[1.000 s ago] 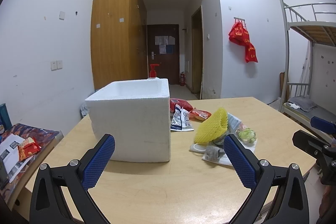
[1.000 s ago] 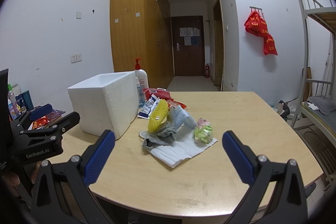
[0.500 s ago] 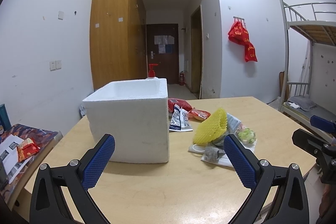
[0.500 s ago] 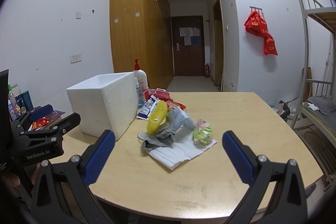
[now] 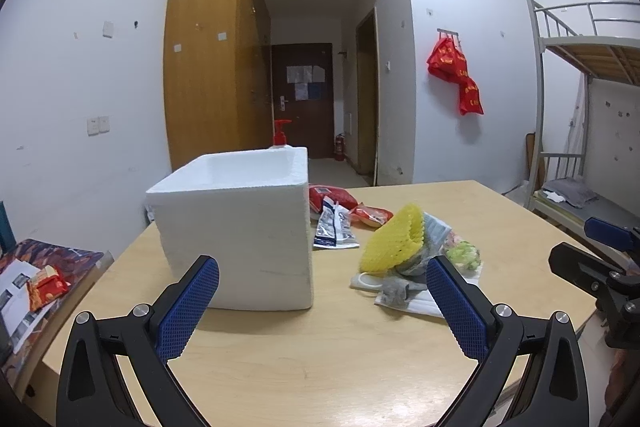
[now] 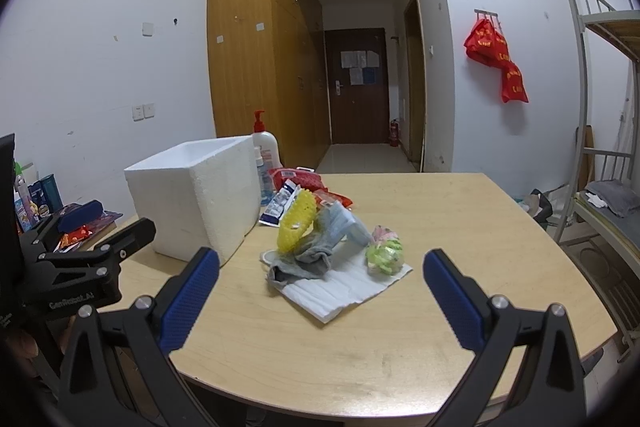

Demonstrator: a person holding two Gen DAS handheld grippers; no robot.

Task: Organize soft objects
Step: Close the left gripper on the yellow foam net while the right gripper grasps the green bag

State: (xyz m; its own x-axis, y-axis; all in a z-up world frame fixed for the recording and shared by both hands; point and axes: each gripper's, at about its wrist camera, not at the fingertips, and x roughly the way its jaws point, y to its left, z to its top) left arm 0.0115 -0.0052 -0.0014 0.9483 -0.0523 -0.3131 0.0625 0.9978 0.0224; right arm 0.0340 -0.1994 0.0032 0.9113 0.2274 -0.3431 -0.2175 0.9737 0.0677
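Note:
A pile of soft things lies on the wooden table [image 6: 440, 211]: a yellow foam net [image 6: 296, 223] [image 5: 394, 243], a grey sock [image 6: 316, 255], a blue-grey cloth [image 6: 348, 223], a green-pink bundle [image 6: 386, 253] [image 5: 464, 251] and a white foam sheet [image 6: 340, 291] under them. An open white foam box [image 5: 240, 223] [image 6: 196, 195] stands to their left. My left gripper [image 5: 322, 301] is open and empty, in front of the box. My right gripper [image 6: 320, 291] is open and empty, short of the pile.
Snack packets [image 5: 334, 227] and a red bag [image 6: 298, 179] lie behind the pile. A pump bottle [image 6: 266, 151] stands behind the box. A side shelf with packets [image 5: 44, 287] is at the left. A bunk bed [image 6: 608, 155] stands at the right.
Both grippers have drifted only slightly; the box and the pile sit a touch lower and left in the views. Nothing was taken hold of.

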